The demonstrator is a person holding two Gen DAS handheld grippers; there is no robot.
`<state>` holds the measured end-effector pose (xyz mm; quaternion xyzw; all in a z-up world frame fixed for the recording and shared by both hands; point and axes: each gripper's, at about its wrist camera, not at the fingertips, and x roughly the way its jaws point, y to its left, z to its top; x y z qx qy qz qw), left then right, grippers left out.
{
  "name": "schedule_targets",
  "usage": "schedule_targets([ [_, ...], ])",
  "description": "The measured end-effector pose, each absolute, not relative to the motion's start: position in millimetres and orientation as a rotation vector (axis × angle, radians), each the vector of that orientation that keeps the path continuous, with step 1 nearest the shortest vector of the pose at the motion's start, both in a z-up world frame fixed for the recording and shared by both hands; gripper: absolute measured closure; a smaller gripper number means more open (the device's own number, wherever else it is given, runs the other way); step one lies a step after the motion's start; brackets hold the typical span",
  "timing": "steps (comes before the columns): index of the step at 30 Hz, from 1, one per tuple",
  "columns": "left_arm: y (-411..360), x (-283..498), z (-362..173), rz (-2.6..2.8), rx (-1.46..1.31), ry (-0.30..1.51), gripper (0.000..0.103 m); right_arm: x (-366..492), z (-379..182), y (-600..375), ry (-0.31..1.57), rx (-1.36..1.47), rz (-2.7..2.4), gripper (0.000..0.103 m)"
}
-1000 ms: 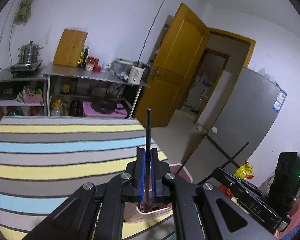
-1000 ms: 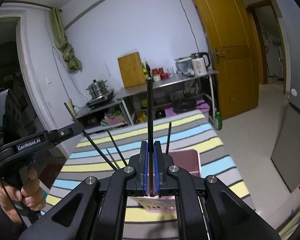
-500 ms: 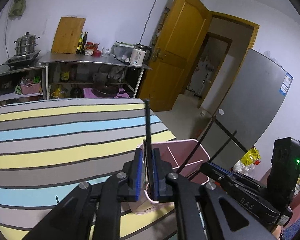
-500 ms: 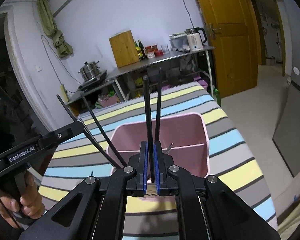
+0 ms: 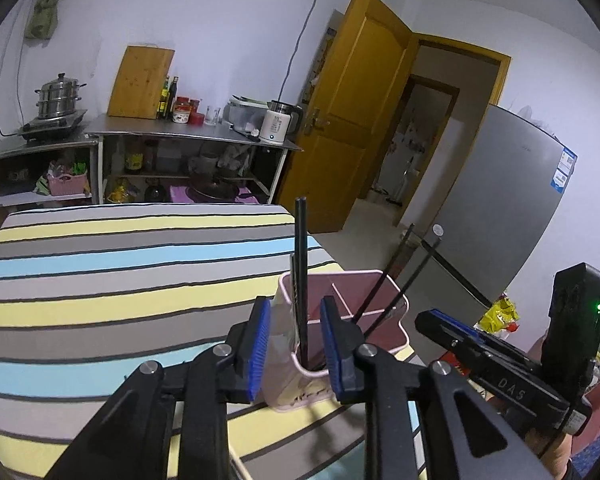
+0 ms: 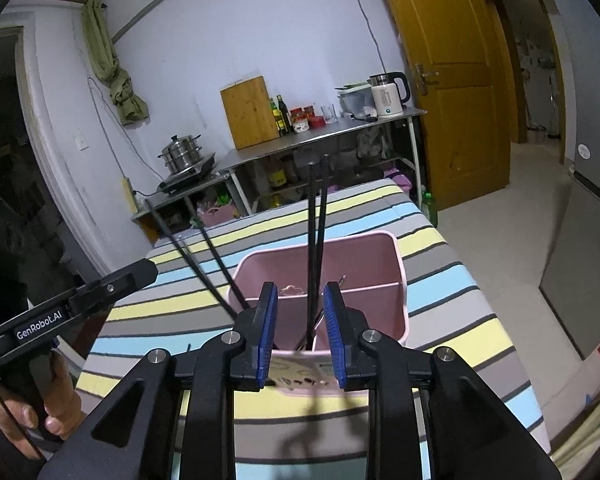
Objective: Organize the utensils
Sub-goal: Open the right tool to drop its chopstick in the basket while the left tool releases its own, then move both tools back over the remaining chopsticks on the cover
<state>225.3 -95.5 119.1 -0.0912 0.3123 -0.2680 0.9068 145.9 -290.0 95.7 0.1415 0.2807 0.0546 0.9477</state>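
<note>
A pink divided utensil holder (image 5: 340,272) stands on the striped table near its right edge. My left gripper (image 5: 296,344) hangs over the holder's near corner, jaws opening. A black chopstick (image 5: 300,248) stands in the holder between the blue pads, apart from both. My right gripper (image 6: 300,332) is over the holder's (image 6: 396,264) near rim, jaws also opening. Two black chopsticks (image 6: 315,220) rise between its pads without touching them. Two more chopsticks (image 6: 216,256) lean out of the holder to the left.
The striped tablecloth (image 5: 120,264) stretches left and back from the holder. Behind it stands a metal shelf (image 5: 188,136) with a kettle, bottles, a cutting board and a steamer pot. A yellow door (image 5: 356,112) and a grey fridge (image 5: 500,208) are at the right. A hand (image 6: 32,412) holds the left gripper's handle.
Both grippers have sunk toward the pink holder. Their jaws, shut on a chopstick each before, have parted, and the chopsticks now stand loose in the holder.
</note>
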Motion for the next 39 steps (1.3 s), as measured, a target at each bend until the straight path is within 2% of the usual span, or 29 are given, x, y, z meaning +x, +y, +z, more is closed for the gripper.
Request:
schedule_targets([
  [19,-32,139,80,-0.447,-0.188,0.654,0.078,90,76,-245,0.607,0.22,0.196,0.078],
  [39,11,158,0,-0.347,-0.271,0.827,0.078,102,24,-204,0.736,0.2,0.294,0.078],
])
